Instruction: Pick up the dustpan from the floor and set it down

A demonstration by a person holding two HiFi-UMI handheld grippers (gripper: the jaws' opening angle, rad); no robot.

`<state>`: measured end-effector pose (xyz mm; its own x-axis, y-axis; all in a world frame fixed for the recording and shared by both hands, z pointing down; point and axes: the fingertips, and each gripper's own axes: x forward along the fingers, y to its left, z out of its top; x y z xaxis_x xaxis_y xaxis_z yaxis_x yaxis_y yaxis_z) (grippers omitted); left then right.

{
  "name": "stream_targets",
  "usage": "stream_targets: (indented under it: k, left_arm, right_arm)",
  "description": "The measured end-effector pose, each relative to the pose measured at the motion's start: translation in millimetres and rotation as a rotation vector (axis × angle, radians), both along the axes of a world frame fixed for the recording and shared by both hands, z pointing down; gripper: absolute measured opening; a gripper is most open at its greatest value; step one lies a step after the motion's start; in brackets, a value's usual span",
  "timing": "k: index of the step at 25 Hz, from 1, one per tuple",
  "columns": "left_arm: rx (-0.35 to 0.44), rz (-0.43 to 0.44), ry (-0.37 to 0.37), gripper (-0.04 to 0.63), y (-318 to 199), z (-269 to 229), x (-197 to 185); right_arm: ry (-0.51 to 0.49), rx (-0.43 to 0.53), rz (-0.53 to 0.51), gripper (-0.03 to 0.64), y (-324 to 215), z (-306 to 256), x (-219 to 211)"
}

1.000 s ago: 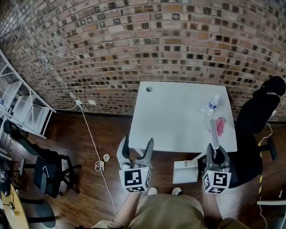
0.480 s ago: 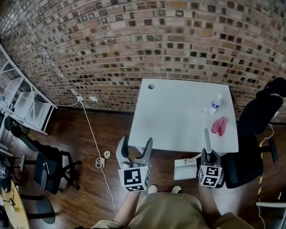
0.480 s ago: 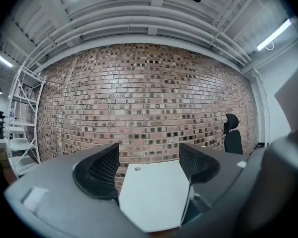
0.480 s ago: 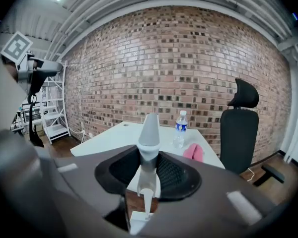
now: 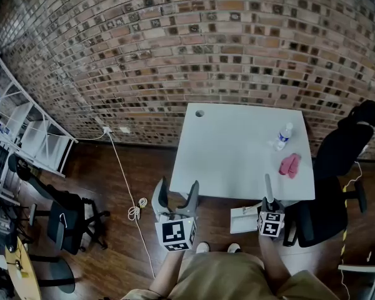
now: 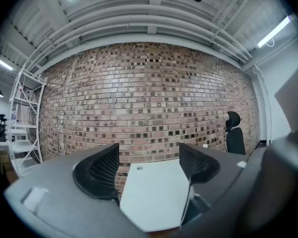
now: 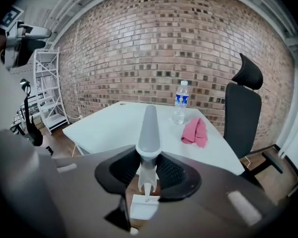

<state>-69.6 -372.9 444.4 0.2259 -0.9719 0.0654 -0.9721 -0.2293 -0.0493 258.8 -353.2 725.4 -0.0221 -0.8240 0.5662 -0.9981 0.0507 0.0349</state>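
My right gripper (image 5: 270, 212) is shut on the grey handle (image 5: 268, 189) of the dustpan, whose white pan (image 5: 244, 219) hangs low over the wooden floor just in front of the table's near edge. In the right gripper view the handle (image 7: 149, 125) sticks up between the closed jaws of that gripper (image 7: 148, 175), and the pan (image 7: 143, 207) shows below them. My left gripper (image 5: 177, 194) is held level at the left, open, with nothing between its fingers; the left gripper view (image 6: 149, 165) looks over the table at the brick wall.
A white table (image 5: 231, 149) stands against the brick wall, bearing a water bottle (image 5: 282, 136) and a pink cloth (image 5: 289, 165). There is a black chair (image 5: 337, 167) to the right, another chair (image 5: 65, 220) and white shelving (image 5: 25, 136) to the left, and a cable (image 5: 135, 212) on the floor.
My right gripper has sunk towards the floor with the dustpan in it and tipped downwards. The left gripper has stayed where it was.
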Motion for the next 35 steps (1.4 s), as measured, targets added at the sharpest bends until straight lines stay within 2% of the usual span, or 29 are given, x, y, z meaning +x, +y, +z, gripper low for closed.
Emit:
stream_targets:
  k: [7, 12, 19, 22, 23, 24, 25, 30, 35]
  left_arm:
    - [-0.005, -0.002, -0.012, 0.353, -1.3, 1.4, 1.0]
    - [-0.008, -0.006, -0.016, 0.353, -2.2, 1.1, 1.2]
    - [-0.012, 0.011, -0.018, 0.353, -3.6, 4.0, 8.5]
    - [-0.013, 0.014, -0.017, 0.353, -3.6, 3.6, 9.1]
    - [-0.014, 0.015, -0.016, 0.353, -3.5, 3.7, 9.1]
    - [-0.015, 0.015, -0.016, 0.353, -3.3, 4.0, 9.2]
    - [-0.016, 0.016, -0.015, 0.353, -3.2, 4.4, 9.7]
    - [-0.02, 0.023, -0.012, 0.353, -1.4, 8.2, 11.4]
    - [-0.019, 0.031, -0.006, 0.352, -1.8, 8.4, 12.0]
  right_arm:
    - [-0.02, -0.097, 0.051, 0.11, 3.4, 47.5, 5.2]
    - [0.0, -0.095, 0.034, 0.11, -8.7, 52.4, 8.8]
    - [-0.021, -0.12, 0.082, 0.112, -15.0, 62.1, 7.2]
    - [-0.028, -0.095, 0.07, 0.115, -17.0, 64.2, 7.9]
    - [-0.026, -0.087, 0.072, 0.142, -18.1, 63.3, 9.6]
    - [-0.015, -0.079, 0.073, 0.254, -18.9, 60.9, 11.6]
    - [0.001, -0.07, 0.067, 0.329, -19.4, 57.5, 13.1]
    - [0.009, -0.004, 0.005, 0.377, -7.6, 24.4, 6.9]
    - [-0.008, 0.262, -0.095, 0.377, -13.6, -86.3, -22.4]
